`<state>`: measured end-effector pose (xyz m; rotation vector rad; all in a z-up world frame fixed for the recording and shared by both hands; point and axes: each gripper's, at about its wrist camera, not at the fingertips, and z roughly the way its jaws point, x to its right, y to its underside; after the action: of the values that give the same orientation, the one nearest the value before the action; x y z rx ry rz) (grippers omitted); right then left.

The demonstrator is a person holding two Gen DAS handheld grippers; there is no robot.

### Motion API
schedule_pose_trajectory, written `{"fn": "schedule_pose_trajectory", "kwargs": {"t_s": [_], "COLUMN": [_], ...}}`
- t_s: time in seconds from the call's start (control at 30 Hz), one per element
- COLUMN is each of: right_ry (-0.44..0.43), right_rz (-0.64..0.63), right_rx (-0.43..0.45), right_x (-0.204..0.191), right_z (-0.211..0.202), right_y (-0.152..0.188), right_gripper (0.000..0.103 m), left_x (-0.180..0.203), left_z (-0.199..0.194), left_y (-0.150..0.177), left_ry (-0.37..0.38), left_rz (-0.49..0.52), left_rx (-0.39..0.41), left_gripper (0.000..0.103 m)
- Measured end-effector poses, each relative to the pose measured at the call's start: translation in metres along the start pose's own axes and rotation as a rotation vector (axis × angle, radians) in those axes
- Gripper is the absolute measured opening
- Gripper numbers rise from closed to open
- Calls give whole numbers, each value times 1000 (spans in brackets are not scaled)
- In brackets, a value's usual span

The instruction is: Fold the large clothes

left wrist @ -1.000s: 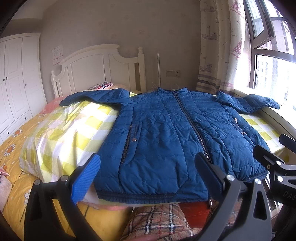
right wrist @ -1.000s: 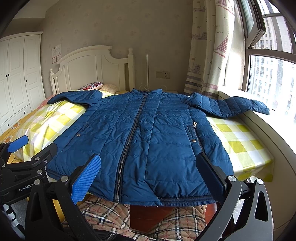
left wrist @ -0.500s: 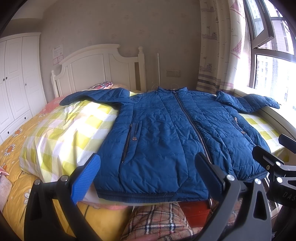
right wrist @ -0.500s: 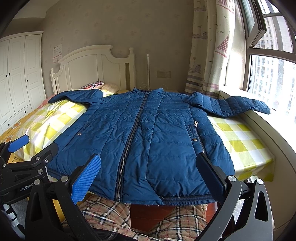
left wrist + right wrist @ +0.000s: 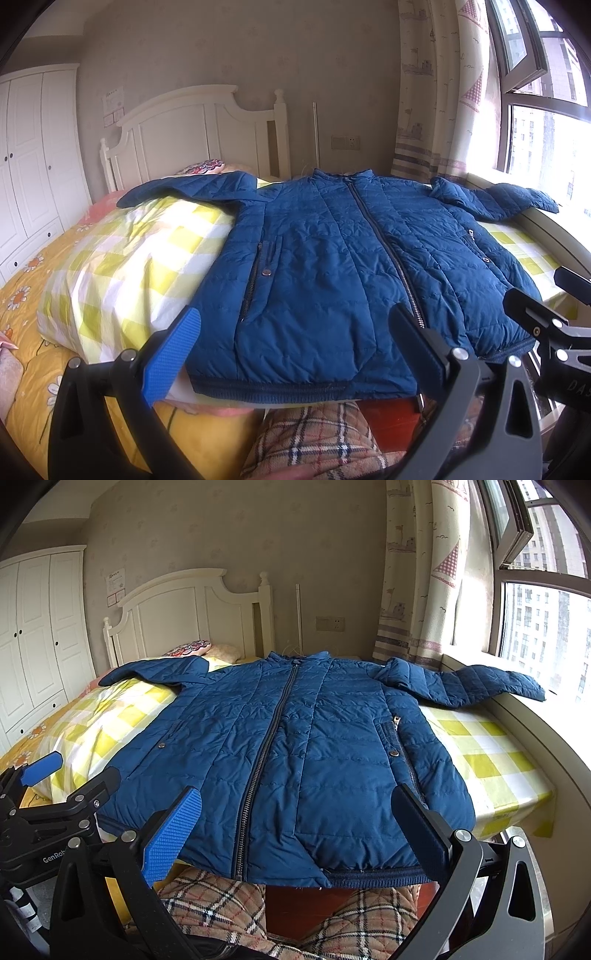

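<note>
No fold has been made yet, by the look of it: the dark blue quilted puffer jacket lies spread flat, front up and zipped closed, filling the middle of both views, so the whole job appears to be ahead. It rests on a yellow-and-white checked quilt over the bed, its collar toward the white wooden headboard in the upper middle of the frame and its ribbed hem at the near bed edge, low in the frame. One sleeve stretches out to the upper left; the other reaches to the upper right onto the pale window ledge. The fabric looks puffy and lightly wrinkled, with a zipped pocket on each side.

The left gripper hangs before the hem with its jaws wide apart, holding nothing. The right gripper does likewise, jaws spread and empty, just short of the hem. Sleeves probably need to come in first, then the body.
</note>
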<state>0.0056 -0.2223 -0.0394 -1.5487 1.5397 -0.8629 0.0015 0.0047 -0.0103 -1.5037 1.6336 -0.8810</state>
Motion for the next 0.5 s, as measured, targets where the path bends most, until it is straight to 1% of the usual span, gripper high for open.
{"fn": "schedule_pose_trajectory", "kwargs": {"t_s": [0.1,0.13,0.2,0.23,0.27,0.33,0.4,0.43,0.5], "right_ry": [-33,-51,-41,-35,-30,-6,31,45,82], "right_rz": [28,46,84,102,124,181,241,276,358], "right_rx": [17,17,-5,-17,-31,-56,-78,-87,-105], "right_x": [10,15,30,38,49,76,109,127,168], "right_z": [5,10,26,36,47,69,92,104,127], "right_y": [-3,-5,-10,-15,-20,-32,-45,-52,-65], "right_gripper": [99,99,99,99,99,99,99,99,99], "left_x": [4,7,11,14,17,17,9,5,-6], "left_z": [12,22,51,71,96,149,200,223,260], "left_y": [-6,-9,-18,-25,-33,-52,-70,-80,-95], "left_ry": [40,59,82,80,87,110,115,94,46], "left_rz": [19,26,33,45,62,78,51,39,21], "left_rx": [-14,-23,-57,-86,-136,-256,-349,-370,-384], "left_gripper": [101,101,101,101,101,101,101,101,101]}}
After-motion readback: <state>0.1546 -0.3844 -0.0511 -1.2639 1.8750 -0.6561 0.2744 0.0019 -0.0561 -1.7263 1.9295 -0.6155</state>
